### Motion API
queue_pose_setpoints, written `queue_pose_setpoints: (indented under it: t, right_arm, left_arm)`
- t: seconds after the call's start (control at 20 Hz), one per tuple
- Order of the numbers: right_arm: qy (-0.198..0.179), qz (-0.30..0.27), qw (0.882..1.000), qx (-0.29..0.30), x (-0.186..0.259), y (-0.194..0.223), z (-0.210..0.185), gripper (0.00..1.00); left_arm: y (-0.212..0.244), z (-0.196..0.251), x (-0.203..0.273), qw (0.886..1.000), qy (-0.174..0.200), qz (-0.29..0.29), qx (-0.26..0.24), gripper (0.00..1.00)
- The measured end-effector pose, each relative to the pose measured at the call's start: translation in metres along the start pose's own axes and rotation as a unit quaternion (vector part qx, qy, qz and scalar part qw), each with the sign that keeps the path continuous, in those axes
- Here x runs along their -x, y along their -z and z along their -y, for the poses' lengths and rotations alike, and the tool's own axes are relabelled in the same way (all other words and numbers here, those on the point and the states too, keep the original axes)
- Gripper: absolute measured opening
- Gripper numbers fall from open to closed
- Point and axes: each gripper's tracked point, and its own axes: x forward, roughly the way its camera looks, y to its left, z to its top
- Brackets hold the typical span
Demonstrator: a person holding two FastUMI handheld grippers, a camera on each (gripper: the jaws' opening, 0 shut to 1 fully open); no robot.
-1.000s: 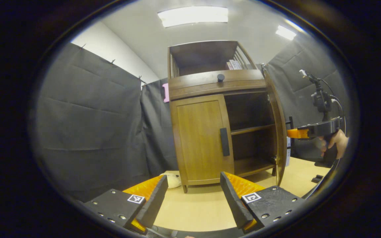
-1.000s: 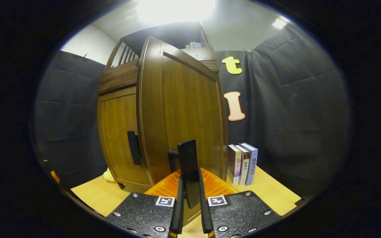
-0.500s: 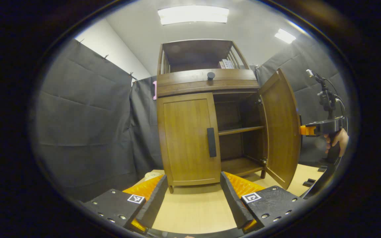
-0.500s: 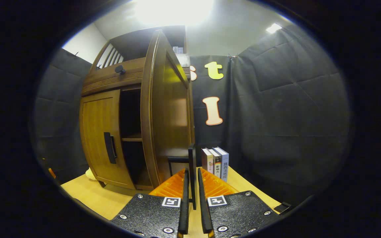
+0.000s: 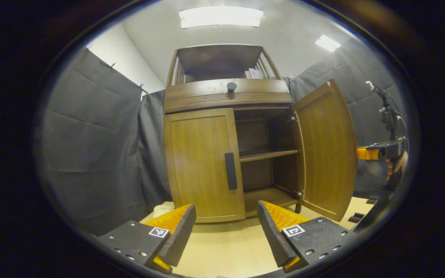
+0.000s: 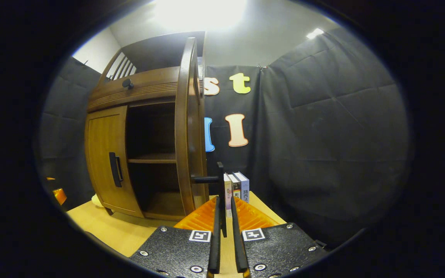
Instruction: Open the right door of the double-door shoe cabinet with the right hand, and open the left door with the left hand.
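With the right tongs (image 6: pixel 224 235) clenching the right door's handle (image 6: pixel 220 185) and swinging it wide, overpulling risks straining hinges, while the released left tongs (image 5: pixel 226 231) are facing the shut left door (image 5: pixel 203 164).

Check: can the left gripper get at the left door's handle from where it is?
Probably yes. The left gripper is open and faces the closed left door; its handle lies ahead with only bare floor between, and the opened right door swings clear.
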Motion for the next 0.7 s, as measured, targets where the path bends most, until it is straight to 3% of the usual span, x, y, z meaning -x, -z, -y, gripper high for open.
queue_pose_setpoints:
  t: [0.15, 0.25, 0.3, 0.35, 0.4, 0.45, 0.55, 0.6, 0.65, 0.7]
  right_arm:
    - [0.022, -0.003, 1.0, -0.006, 0.001, 0.0, 0.021, 0.07]
    - [0.016, -0.006, 1.0, -0.021, 0.002, 0.003, 0.025, 0.08]
    - [0.009, -0.011, 1.0, -0.024, 0.003, 0.007, 0.021, 0.16]
    - [0.009, -0.016, 1.0, -0.016, 0.005, 0.009, 0.021, 0.16]
    - [0.008, -0.015, 1.0, -0.004, 0.007, 0.009, 0.024, 0.07]
    - [0.006, -0.011, 1.0, 0.005, 0.008, 0.007, 0.023, 0.15]
    - [0.007, -0.007, 1.0, 0.016, 0.015, 0.003, 0.021, 0.15]
    - [0.007, -0.008, 1.0, 0.019, 0.016, 0.004, 0.023, 0.1]
    - [0.006, -0.009, 1.0, 0.02, 0.019, 0.003, 0.023, 0.2]
    - [0.005, -0.008, 1.0, 0.017, 0.021, 0.002, 0.025, 0.22]
  left_arm:
    - [-0.004, 0.005, -0.019, 1.0, 0.012, 0.006, -0.005, 0.96]
    - [-0.002, 0.008, -0.044, 1.0, 0.014, 0.002, 0.0, 0.96]
    - [0.0, 0.008, -0.057, 1.0, 0.014, -0.002, 0.006, 0.96]
    - [0.001, 0.008, -0.068, 1.0, 0.012, -0.005, 0.012, 0.96]
    - [0.002, 0.009, -0.08, 1.0, 0.009, -0.006, 0.017, 0.96]
    - [0.0, 0.009, -0.091, 1.0, 0.006, -0.006, 0.022, 0.9]
    - [0.001, 0.009, -0.112, 1.0, 0.002, -0.009, 0.027, 0.86]
    - [-0.001, 0.007, -0.124, 1.0, -0.002, -0.01, 0.026, 0.84]
    - [-0.005, 0.004, -0.135, 1.0, -0.006, -0.008, 0.025, 0.96]
    - [-0.009, 0.004, -0.146, 1.0, -0.008, -0.006, 0.025, 0.96]
